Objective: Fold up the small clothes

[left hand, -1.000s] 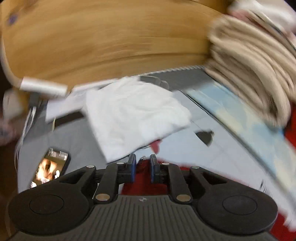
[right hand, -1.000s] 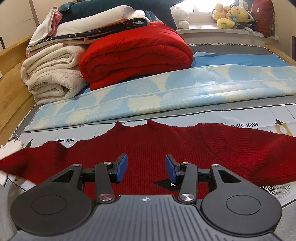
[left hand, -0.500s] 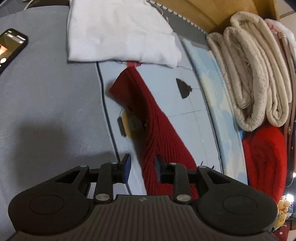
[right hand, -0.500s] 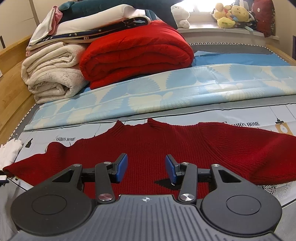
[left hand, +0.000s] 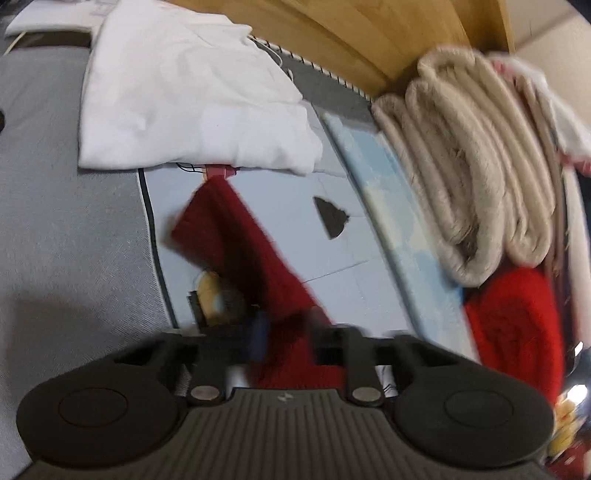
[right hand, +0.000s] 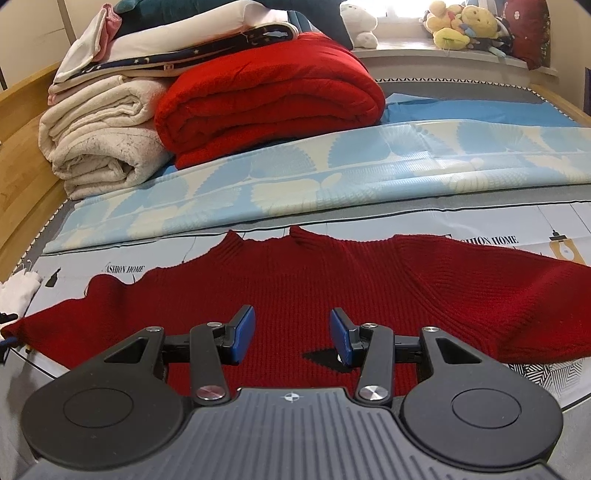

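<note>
Item: dark red knit sweater (right hand: 306,284). It lies flat on the printed sheet (right hand: 517,225) of the bed, neck opening toward the folded bedding, both sleeves spread out to the sides.

Item: my right hand-held gripper (right hand: 292,334). It hovers over the sweater's lower body with the blue pads well apart and nothing between them.

Item: my left hand-held gripper (left hand: 286,338). It sits over the sweater's left sleeve (left hand: 240,247). This view is smeared by motion; the fingers appear spread with the red knit running between them, though I cannot tell whether they touch it.

Item: white folded garment (left hand: 184,92). It lies beyond the cuff of the left sleeve, partly on the grey bed surface (left hand: 66,236) and partly on the printed sheet.

Item: cream folded blanket (right hand: 99,144). It is stacked at the wooden bed frame (left hand: 351,33), just beside the bright red folded blanket (right hand: 266,96).

Item: white and navy bedding (right hand: 177,44), resting on top of both blankets.

Item: blue patterned mat (right hand: 332,166), lying between the blankets and the sweater.

Item: plush toys (right hand: 465,22), on the sill at the far end.
</note>
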Available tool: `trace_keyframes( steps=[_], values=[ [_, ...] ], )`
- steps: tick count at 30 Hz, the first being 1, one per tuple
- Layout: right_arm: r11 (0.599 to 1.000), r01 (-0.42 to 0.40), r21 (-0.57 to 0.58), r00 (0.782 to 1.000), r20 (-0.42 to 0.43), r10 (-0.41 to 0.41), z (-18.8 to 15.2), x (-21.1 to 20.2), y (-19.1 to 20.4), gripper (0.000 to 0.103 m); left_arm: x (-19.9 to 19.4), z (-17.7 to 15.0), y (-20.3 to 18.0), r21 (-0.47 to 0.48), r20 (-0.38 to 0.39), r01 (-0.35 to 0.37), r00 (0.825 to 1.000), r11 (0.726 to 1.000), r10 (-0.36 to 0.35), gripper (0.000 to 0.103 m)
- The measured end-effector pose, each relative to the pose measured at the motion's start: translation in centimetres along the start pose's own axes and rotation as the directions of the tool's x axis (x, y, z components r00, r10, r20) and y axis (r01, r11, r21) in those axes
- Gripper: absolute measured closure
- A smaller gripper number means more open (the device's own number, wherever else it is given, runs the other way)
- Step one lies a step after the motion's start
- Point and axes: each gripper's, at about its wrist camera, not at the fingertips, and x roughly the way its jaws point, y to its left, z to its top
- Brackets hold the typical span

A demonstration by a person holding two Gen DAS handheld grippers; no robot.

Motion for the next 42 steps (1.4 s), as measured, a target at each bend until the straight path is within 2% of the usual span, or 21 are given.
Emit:
trace_keyframes(
  steps=[2,6,8,11,12,14,17,18,19,22,25,28,31,34,36,38,42],
  values=[
    [1.000,0.001,-0.001,1.000,-0.003,-0.001,-0.1,0.2,0.0,0.056,-0.3,-0.2,-0.7,0.093,-0.001,-0.088,0.996,0.992,0.089,0.091],
    [1.000,-0.002,-0.007,1.000,-0.013,0.002,-0.3,0.5,0.2,0.056,-2.8,0.2,-1.5,0.137,0.113,-0.153,0.984,0.979,0.138,0.091],
    [1.000,-0.004,-0.013,1.000,-0.015,0.003,-0.3,0.6,0.4,0.056,-2.8,0.4,-1.0,0.104,0.093,-0.151,0.986,0.983,0.142,0.090],
    [1.000,-0.002,-0.015,1.000,-0.016,0.002,-0.4,0.6,0.4,0.056,-0.5,0.1,1.4,-0.019,-0.061,-0.158,0.986,0.987,0.156,0.082],
    [1.000,-0.002,-0.015,1.000,-0.016,0.002,-0.4,0.6,0.4,0.056,-0.1,-0.1,2.3,-0.054,-0.085,-0.169,0.983,0.984,0.164,0.080],
    [1.000,-0.001,-0.014,1.000,-0.016,0.001,-0.5,0.5,0.3,0.056,0.3,-0.2,3.7,-0.103,-0.094,-0.184,0.980,0.978,0.174,0.079],
    [1.000,0.000,-0.013,1.000,-0.016,-0.001,-0.5,0.5,0.3,0.056,-0.3,0.1,3.8,-0.098,-0.049,-0.197,0.980,0.976,0.193,0.081],
    [1.000,0.001,-0.012,1.000,-0.016,-0.001,-0.5,0.6,0.4,0.056,-0.6,0.1,3.5,-0.080,-0.024,-0.207,0.978,0.975,0.206,0.092],
    [1.000,0.002,-0.011,1.000,-0.017,-0.002,-0.5,0.6,0.3,0.056,-1.0,0.1,3.1,-0.063,-0.008,-0.208,0.978,0.976,0.208,0.103],
    [1.000,0.007,-0.005,1.000,-0.019,-0.007,-0.5,0.6,0.3,0.056,-2.6,-0.2,0.6,0.005,0.057,-0.190,0.980,0.982,0.190,0.103],
    [1.000,0.017,-0.002,1.000,-0.020,-0.017,-0.5,0.5,0.2,0.056,-4.2,-0.6,-3.0,0.090,0.107,-0.130,0.987,0.987,0.120,0.103],
    [1.000,0.018,0.006,1.000,-0.019,-0.018,-0.3,0.3,0.1,0.056,-4.5,-1.1,-5.2,0.110,0.095,-0.093,0.992,0.990,0.083,0.103],
    [1.000,0.016,0.018,1.000,-0.018,-0.016,-0.2,0.0,-0.2,0.056,-3.5,-1.6,-3.9,0.006,0.015,-0.070,0.997,0.998,0.070,0.095],
    [1.000,0.009,0.029,1.000,-0.022,-0.009,-0.1,-0.1,-0.3,0.056,-2.4,-1.3,-0.4,-0.147,-0.014,-0.087,0.996,0.985,0.086,0.054],
    [1.000,0.005,0.031,1.000,-0.027,-0.004,0.0,-0.1,-0.4,0.056,-1.9,-0.9,1.7,-0.219,-0.019,-0.097,0.995,0.971,0.095,0.052],
    [0.999,0.004,0.033,0.999,-0.032,-0.003,0.0,0.0,-0.5,0.056,-1.3,-0.5,3.0,-0.259,-0.023,-0.074,0.997,0.963,0.070,0.052],
    [0.999,0.011,0.042,0.999,-0.039,-0.009,0.0,0.1,-0.8,0.056,-0.3,-0.4,3.0,-0.243,-0.002,-0.036,0.999,0.969,0.037,0.052]
  ],
)
